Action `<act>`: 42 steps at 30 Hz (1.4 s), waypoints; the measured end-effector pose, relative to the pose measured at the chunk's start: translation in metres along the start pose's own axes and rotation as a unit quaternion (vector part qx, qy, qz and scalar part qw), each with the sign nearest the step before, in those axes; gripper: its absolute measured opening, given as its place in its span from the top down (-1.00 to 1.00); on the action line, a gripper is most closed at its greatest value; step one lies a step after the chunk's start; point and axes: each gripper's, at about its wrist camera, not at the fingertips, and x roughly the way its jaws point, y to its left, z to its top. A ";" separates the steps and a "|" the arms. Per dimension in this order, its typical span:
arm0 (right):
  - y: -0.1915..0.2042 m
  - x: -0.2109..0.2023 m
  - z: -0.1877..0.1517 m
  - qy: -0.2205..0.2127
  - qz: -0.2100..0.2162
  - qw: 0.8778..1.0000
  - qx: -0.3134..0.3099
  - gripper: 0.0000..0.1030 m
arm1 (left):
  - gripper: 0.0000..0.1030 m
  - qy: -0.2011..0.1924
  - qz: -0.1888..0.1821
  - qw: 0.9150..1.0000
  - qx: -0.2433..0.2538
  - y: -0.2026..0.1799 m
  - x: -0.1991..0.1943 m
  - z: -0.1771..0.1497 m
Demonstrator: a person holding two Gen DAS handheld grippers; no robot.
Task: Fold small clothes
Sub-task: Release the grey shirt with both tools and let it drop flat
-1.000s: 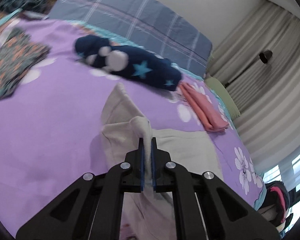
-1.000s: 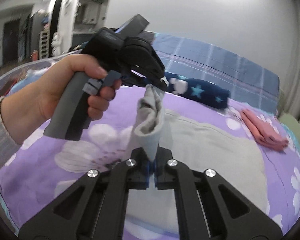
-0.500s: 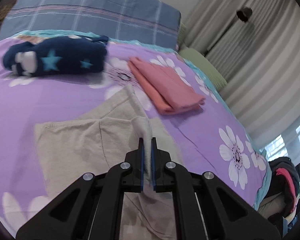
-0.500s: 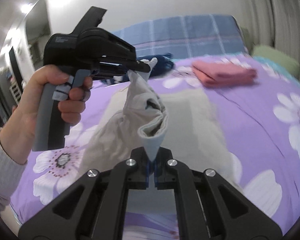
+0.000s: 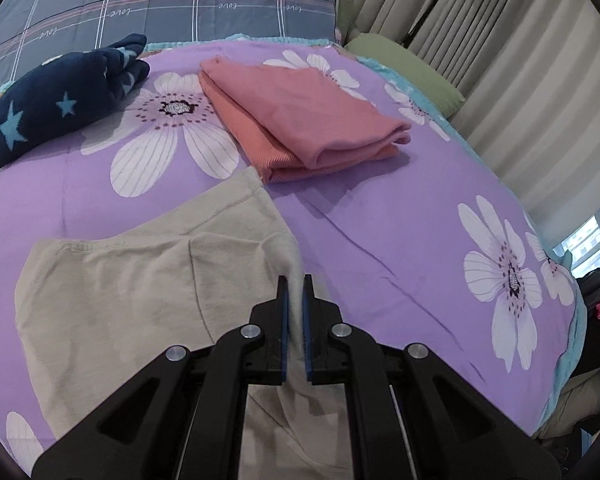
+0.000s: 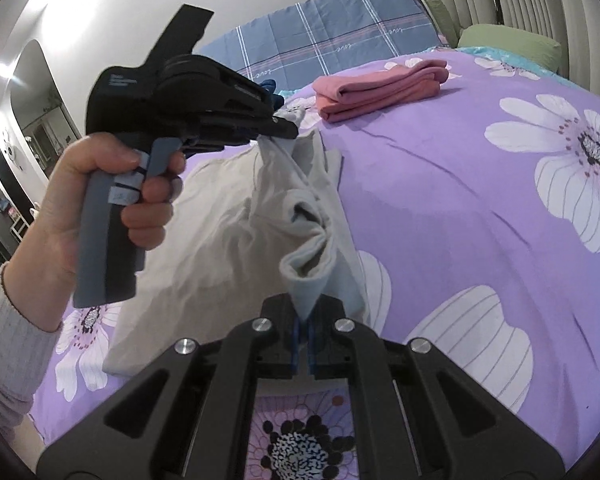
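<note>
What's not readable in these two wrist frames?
- Left wrist view: the near part of the beige garment is hidden behind the left gripper and cut by the bottom edge.
- Left wrist view: the navy star garment is cut by the left edge.
- Right wrist view: the label on the left gripper is blurred and too small.

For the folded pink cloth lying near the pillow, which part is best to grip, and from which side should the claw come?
Probably the thick folded edge of the pink cloth, at the corner facing the window side. There the layers stack and bulge above the purple sheet, so a low approach from that side could close on all layers together.
</note>
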 end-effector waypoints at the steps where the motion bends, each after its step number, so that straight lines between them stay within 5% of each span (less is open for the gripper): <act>1: -0.002 -0.001 0.000 0.000 0.002 1.000 0.001 0.94 | 0.90 0.001 0.000 1.000 -0.001 0.000 0.001 0.000; 14: -0.008 -0.012 -0.004 -0.003 0.018 1.000 0.018 0.94 | 0.85 -0.004 0.038 0.999 0.035 -0.022 0.010 -0.004; 15: -0.012 -0.007 -0.007 0.010 0.018 0.999 0.028 0.94 | 0.76 -0.005 0.040 0.998 0.042 -0.024 0.012 -0.005; 18: -0.021 -0.001 -0.013 0.030 0.026 0.998 0.056 0.92 | -0.07 -0.015 0.034 0.999 0.031 -0.026 0.008 -0.007; 24: -0.021 -0.002 -0.013 0.029 0.029 0.998 0.056 0.91 | -0.27 -0.037 0.058 0.996 0.060 -0.033 -0.018 -0.013; 28: -0.025 -0.002 -0.012 0.032 0.046 0.996 0.073 0.91 | -0.39 -0.060 0.089 0.988 0.111 -0.034 -0.050 -0.043; 30: -0.028 -0.003 -0.010 0.034 0.057 0.994 0.082 0.91 | -0.61 -0.073 0.108 0.983 0.128 -0.029 -0.068 -0.067; 42: -0.012 -0.028 0.026 0.002 0.105 0.992 0.074 0.91 | -0.76 -0.046 0.146 0.983 0.102 0.011 -0.133 -0.194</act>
